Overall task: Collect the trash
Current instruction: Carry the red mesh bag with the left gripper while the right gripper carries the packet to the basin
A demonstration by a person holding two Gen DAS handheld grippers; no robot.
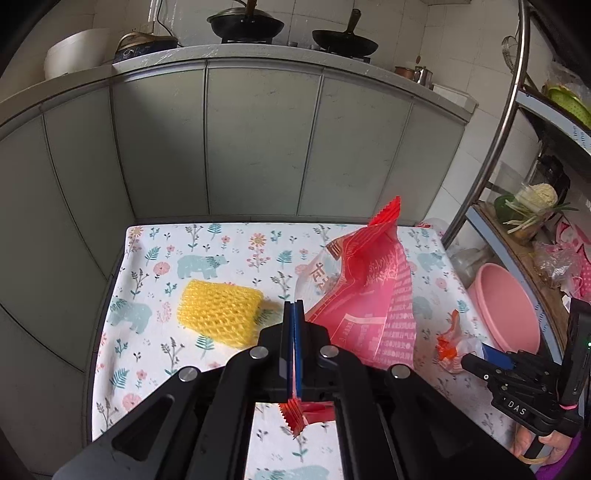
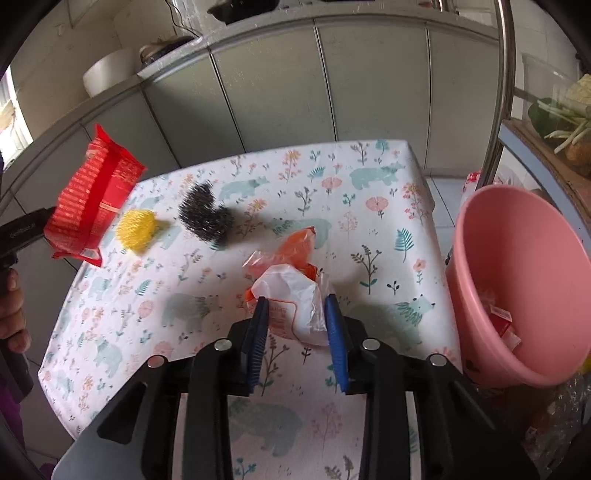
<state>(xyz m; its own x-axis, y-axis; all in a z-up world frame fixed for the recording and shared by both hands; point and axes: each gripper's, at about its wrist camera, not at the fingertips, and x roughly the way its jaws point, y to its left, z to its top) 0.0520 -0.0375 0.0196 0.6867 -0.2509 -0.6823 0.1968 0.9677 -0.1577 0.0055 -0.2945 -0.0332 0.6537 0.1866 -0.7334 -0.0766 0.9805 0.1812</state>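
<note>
My left gripper [image 1: 294, 308] is shut on a red snack bag [image 1: 369, 288] and holds it above the table; the bag also shows in the right wrist view [image 2: 88, 199] at the far left. My right gripper [image 2: 295, 306] is open, its blue fingers [image 2: 334, 325] on either side of a crumpled white and orange wrapper [image 2: 291, 291] lying on the floral tablecloth [image 2: 369, 229]. A yellow foam net [image 1: 218, 312] lies on the table left of the left gripper. A dark foam net [image 2: 205, 214] lies behind the wrapper. A pink basin [image 2: 517, 280] with some trash inside stands right of the table.
Grey cabinet doors [image 1: 258, 140] rise behind the table, with woks [image 1: 245, 24] on the counter above. A metal rack [image 1: 517, 110] with vegetables [image 1: 532, 203] stands at the right. The right gripper and wrapper [image 1: 454, 343] show at the right of the left wrist view.
</note>
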